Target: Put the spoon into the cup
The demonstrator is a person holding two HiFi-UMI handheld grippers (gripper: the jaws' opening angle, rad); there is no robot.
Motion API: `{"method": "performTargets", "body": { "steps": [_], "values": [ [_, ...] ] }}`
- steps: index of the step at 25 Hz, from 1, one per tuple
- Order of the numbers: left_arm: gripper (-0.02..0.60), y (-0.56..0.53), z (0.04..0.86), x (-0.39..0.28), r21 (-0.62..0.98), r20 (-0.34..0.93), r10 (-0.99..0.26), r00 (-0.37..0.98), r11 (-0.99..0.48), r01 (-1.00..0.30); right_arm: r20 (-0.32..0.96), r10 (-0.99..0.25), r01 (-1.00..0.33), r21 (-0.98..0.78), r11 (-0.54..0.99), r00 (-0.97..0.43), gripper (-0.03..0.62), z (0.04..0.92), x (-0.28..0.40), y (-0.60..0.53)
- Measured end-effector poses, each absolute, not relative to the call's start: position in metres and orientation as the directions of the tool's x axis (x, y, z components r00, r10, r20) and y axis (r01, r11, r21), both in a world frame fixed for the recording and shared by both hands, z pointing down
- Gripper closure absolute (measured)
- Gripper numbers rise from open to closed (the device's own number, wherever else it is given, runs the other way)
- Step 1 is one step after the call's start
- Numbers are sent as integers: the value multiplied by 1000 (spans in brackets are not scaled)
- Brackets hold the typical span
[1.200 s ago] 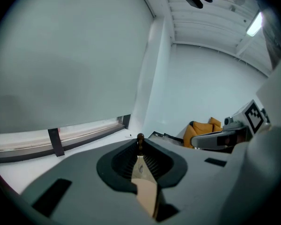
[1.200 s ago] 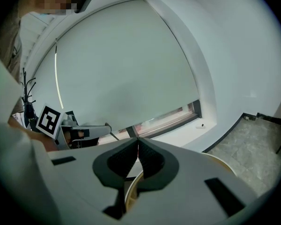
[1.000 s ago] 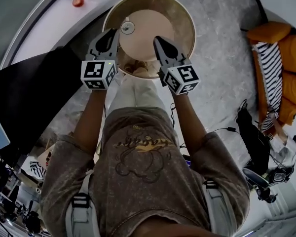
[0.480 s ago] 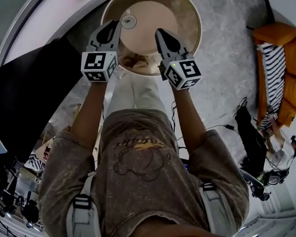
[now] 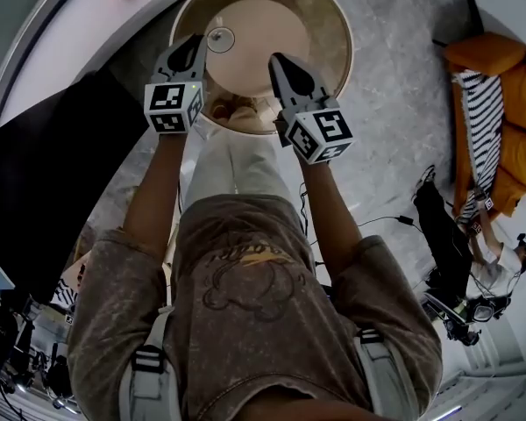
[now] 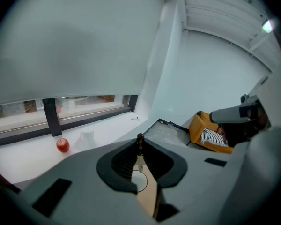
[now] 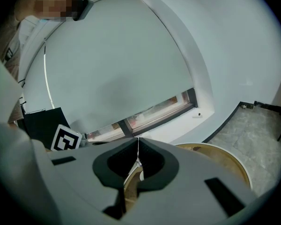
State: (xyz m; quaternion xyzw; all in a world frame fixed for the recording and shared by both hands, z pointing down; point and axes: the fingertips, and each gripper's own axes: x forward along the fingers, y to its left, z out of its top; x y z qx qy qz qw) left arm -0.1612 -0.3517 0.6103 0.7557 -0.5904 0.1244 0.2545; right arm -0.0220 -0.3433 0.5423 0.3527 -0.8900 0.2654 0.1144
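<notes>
The spoon (image 6: pixel 139 138) is thin and hard to see. I think it is the thin thing pinched in the jaws of the left gripper (image 5: pixel 193 53). A small dark knob pokes out at the jaw tips, and a pale strip runs down between them. The jaws are almost shut, which is a good way to hold something so thin.

The cup (image 5: pixel 219 39) is clear glass. It stands on the round brown surface (image 5: pixel 333 24), just beside the left jaw tips. The left gripper view shows its round rim through the gap under the jaws. I think the spoon is held there so it can go down into the cup. It is not in the cup yet.

The right gripper (image 5: pixel 280 67) hangs over the surface, apart from the cup. Its jaws are pressed together, and I see nothing held in them. It may just be waiting.

Farther off are a red ball (image 6: pixel 62 145) by the window and an orange seat (image 5: pixel 500 86).
</notes>
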Motion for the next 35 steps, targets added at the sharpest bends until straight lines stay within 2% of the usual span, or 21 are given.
{"method": "performTargets", "body": {
  "steps": [9, 16, 35],
  "values": [
    [531, -355, 674, -144, 258, 554, -766, 325, -213, -942, 409, -553, -688, -398, 607, -726, 576, 548, -25, -338],
    [531, -356, 716, -144, 278, 602, -732, 320, -183, -943, 425, -544, -689, -404, 601, -724, 576, 553, -25, -334],
    [531, -361, 764, -137, 316, 665, -662, 346, -171, -933, 462, -520, -693, -417, 587, -719, 576, 563, -20, -325]
  ]
}}
